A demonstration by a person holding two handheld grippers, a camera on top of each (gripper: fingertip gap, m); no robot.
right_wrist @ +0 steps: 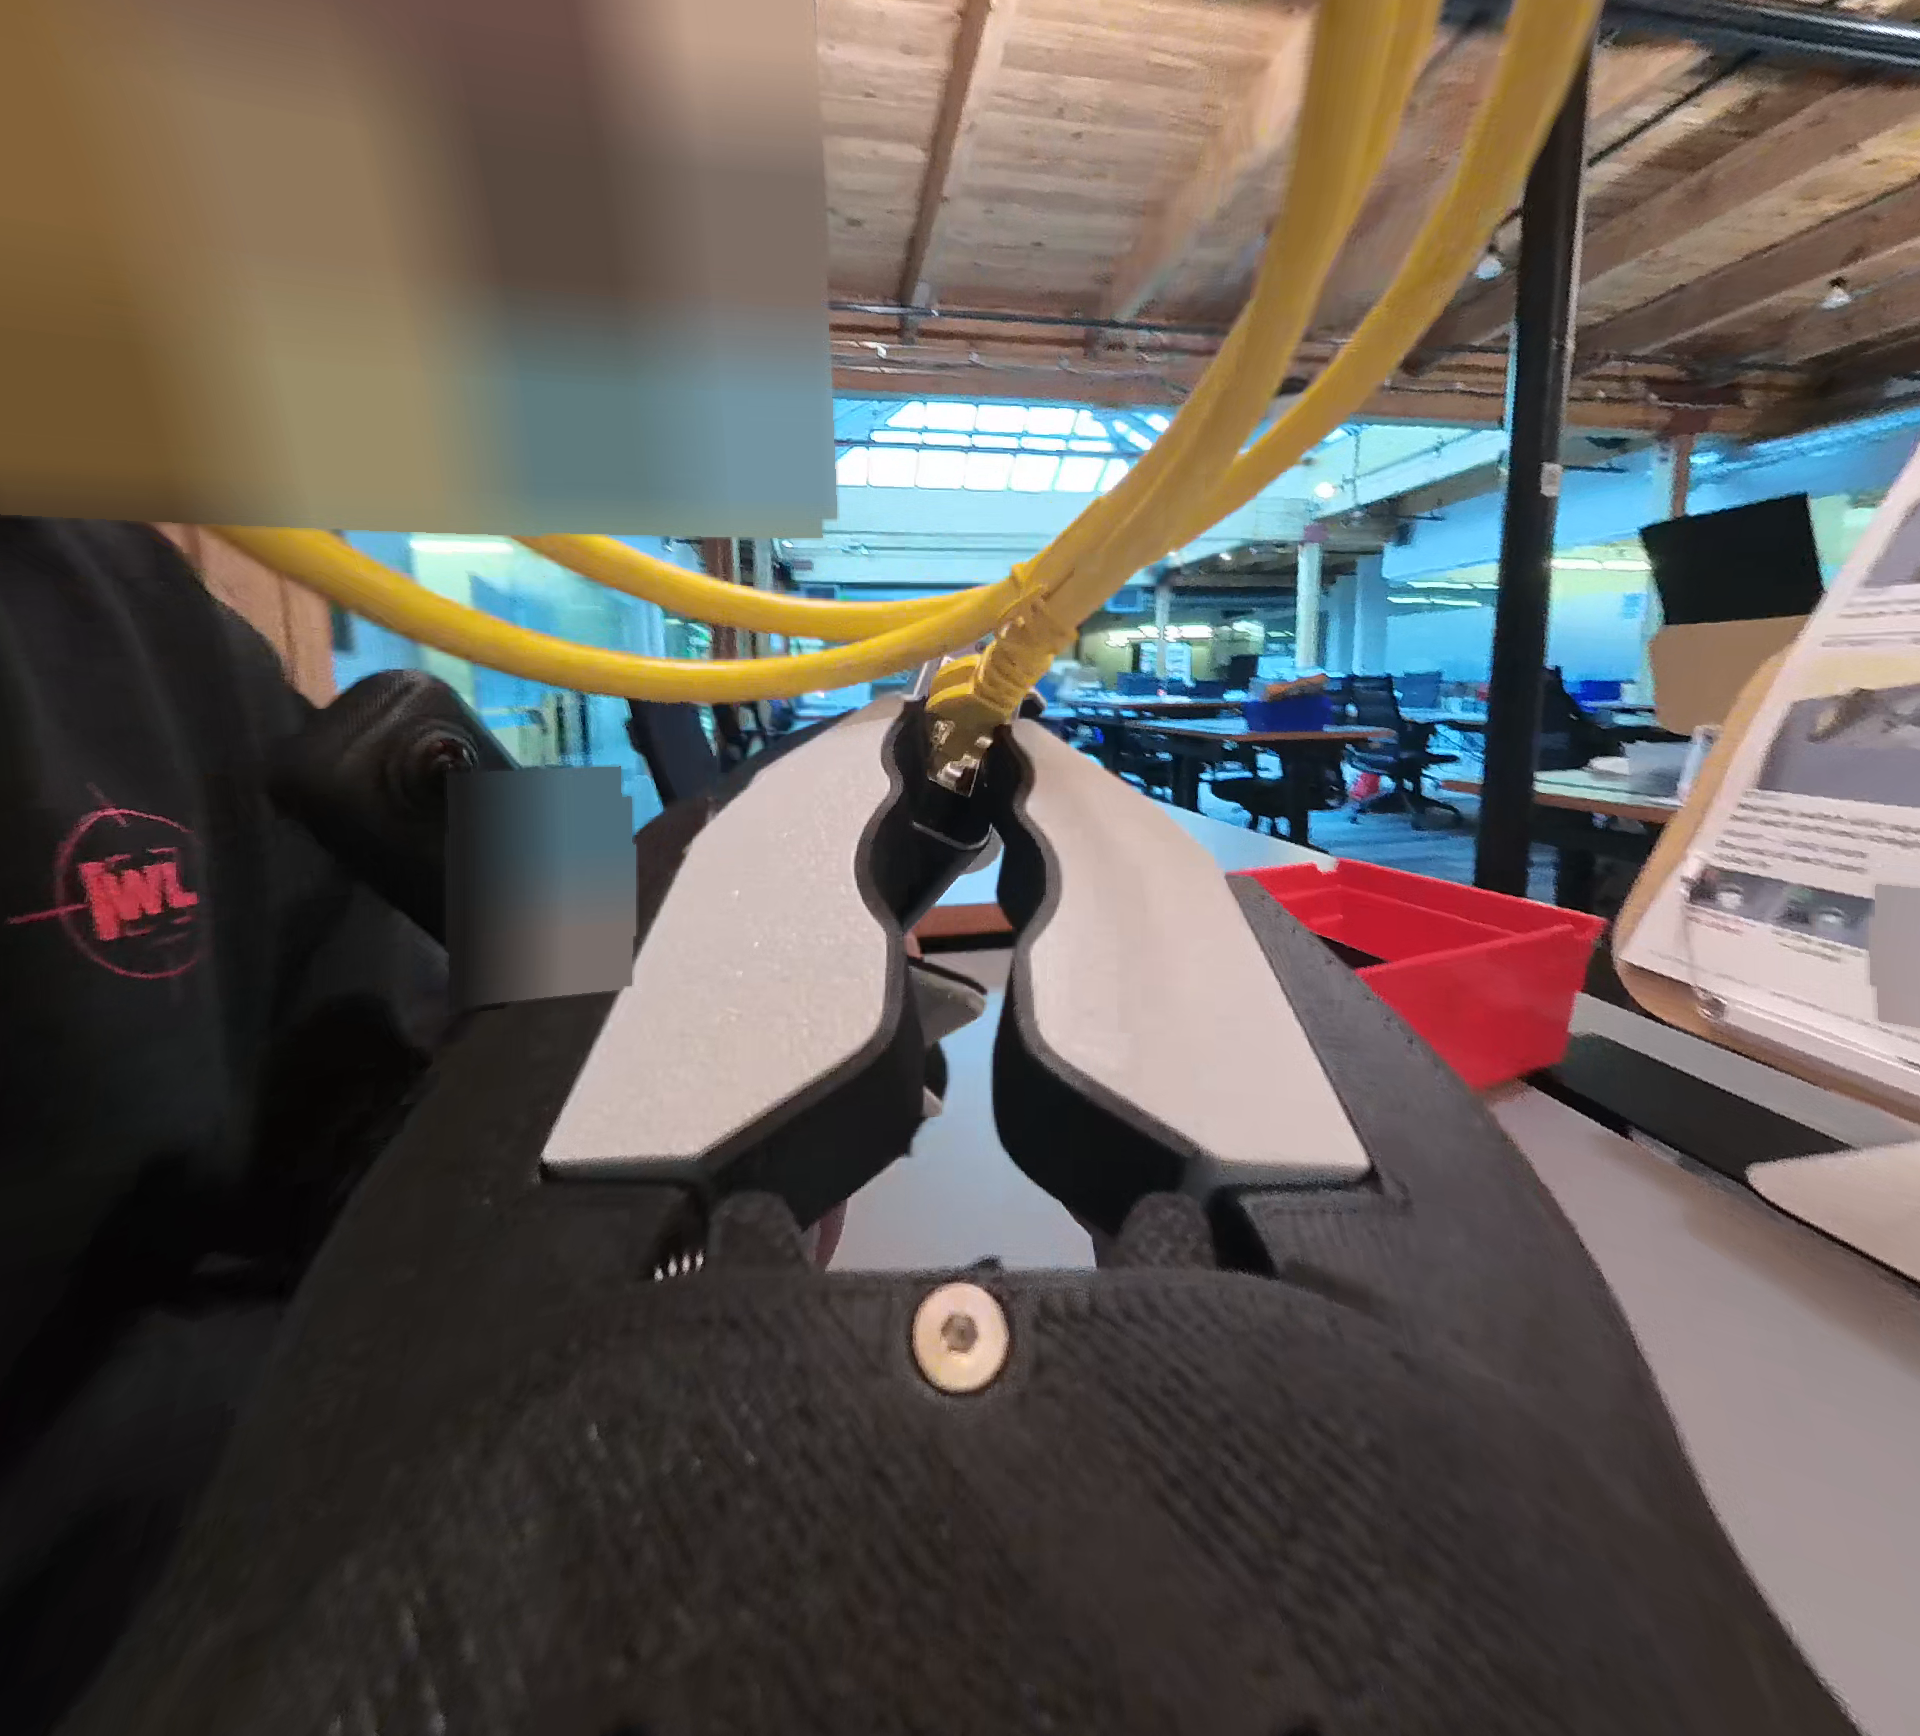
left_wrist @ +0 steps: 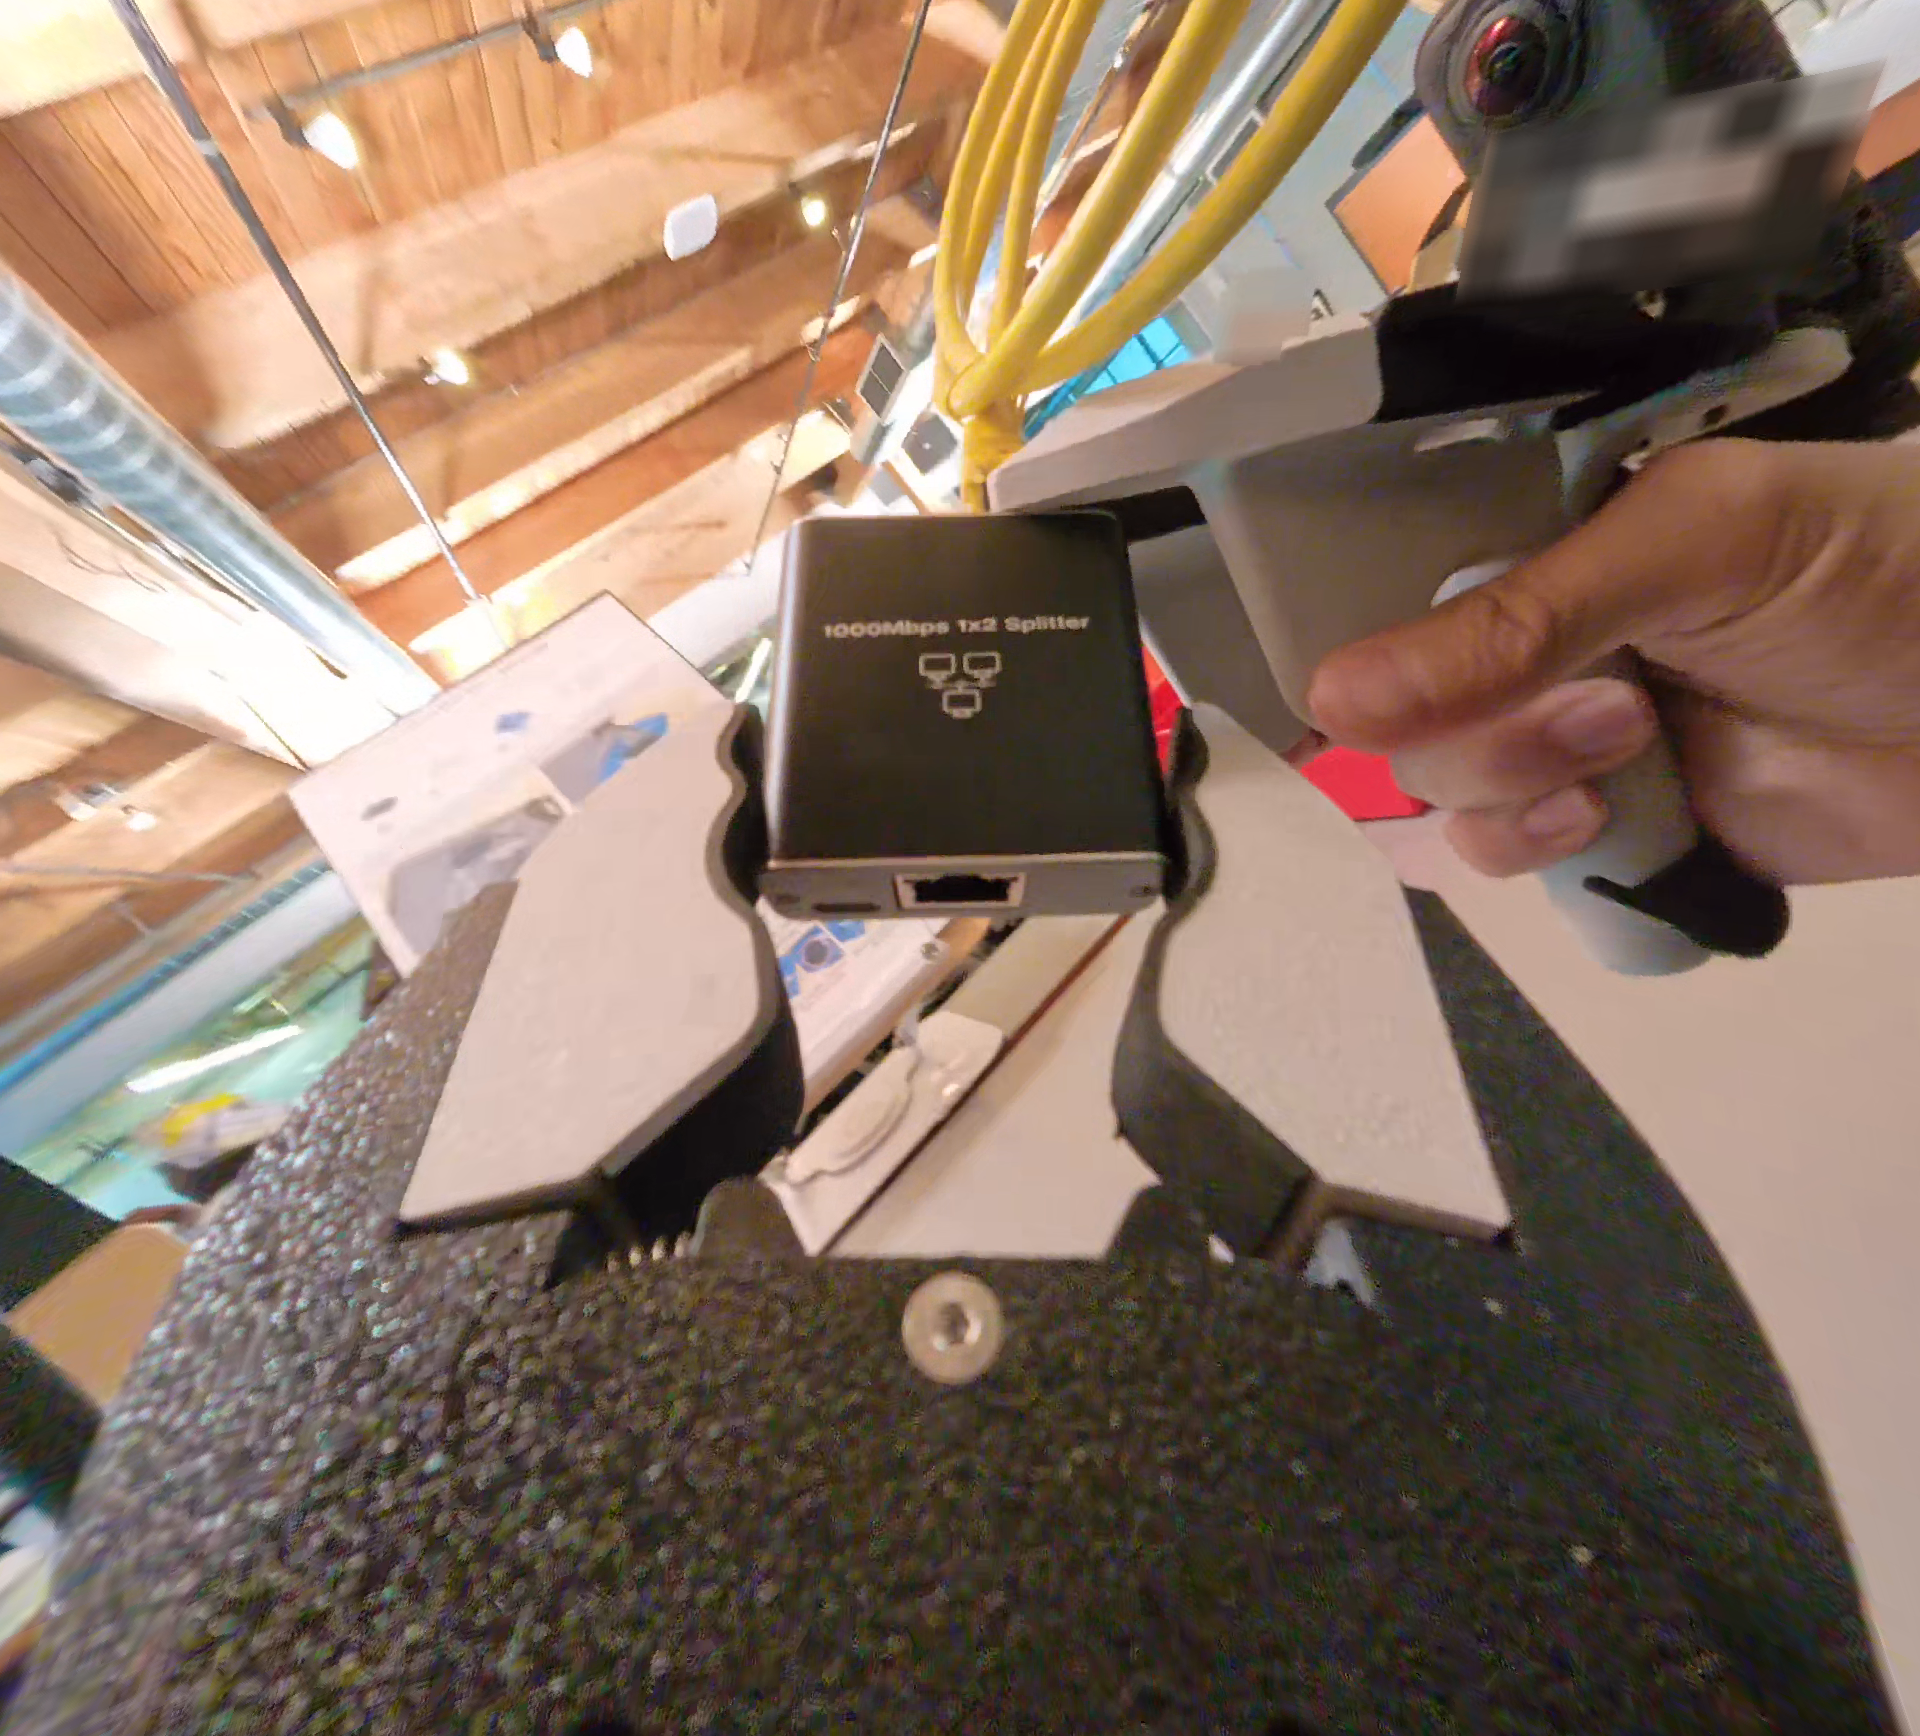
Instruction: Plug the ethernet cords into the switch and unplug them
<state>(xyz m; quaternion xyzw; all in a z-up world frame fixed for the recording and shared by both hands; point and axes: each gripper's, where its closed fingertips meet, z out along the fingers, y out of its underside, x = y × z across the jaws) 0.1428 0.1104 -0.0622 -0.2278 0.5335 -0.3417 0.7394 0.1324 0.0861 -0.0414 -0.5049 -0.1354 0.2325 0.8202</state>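
Observation:
My left gripper (left_wrist: pixel 961 756) is shut on the black switch box (left_wrist: pixel 961 699) and holds it by its two sides, raised in the air. An empty port (left_wrist: pixel 961 891) on its near end faces the camera. My right gripper (right_wrist: pixel 961 751) is shut on the yellow ethernet plug (right_wrist: pixel 977 710). It also shows in the left wrist view (left_wrist: pixel 1122 450), at the switch's far end. The yellow cord (left_wrist: pixel 1039 232) loops upward from there. The far ports are hidden, so I cannot tell whether the plug is seated.
A red bin (right_wrist: pixel 1455 959) sits on the white table (right_wrist: pixel 1714 1374) to the right. A printed sheet on a board (right_wrist: pixel 1787 803) leans beside it. A white box (left_wrist: pixel 468 803) lies behind the switch. A person's hand (left_wrist: pixel 1662 647) grips the right tool's handle.

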